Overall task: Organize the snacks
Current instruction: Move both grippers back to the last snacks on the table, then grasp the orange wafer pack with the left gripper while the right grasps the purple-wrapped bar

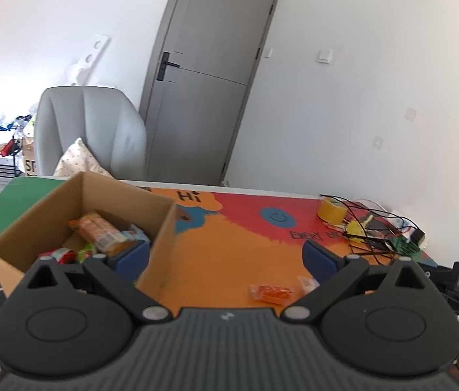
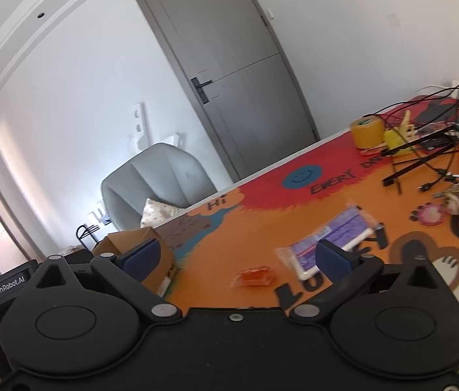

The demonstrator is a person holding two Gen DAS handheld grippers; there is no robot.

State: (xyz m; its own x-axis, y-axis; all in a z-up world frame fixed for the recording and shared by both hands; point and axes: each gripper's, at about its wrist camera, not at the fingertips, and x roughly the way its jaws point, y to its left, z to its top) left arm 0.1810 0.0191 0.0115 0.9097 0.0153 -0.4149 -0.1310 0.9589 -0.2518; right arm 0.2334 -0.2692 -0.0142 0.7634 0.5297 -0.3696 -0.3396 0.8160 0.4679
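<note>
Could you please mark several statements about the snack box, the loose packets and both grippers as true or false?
1. The cardboard box already holds several snack packets. True.
2. The left gripper is shut on a packet. False: its fingers are spread, holding nothing.
3. A small orange packet lies on the mat outside the box. True.
4. The purple packet is inside the box. False: it lies on the mat near the right gripper.
5. The yellow tape roll sits in the box. False: it stands on the mat.
</note>
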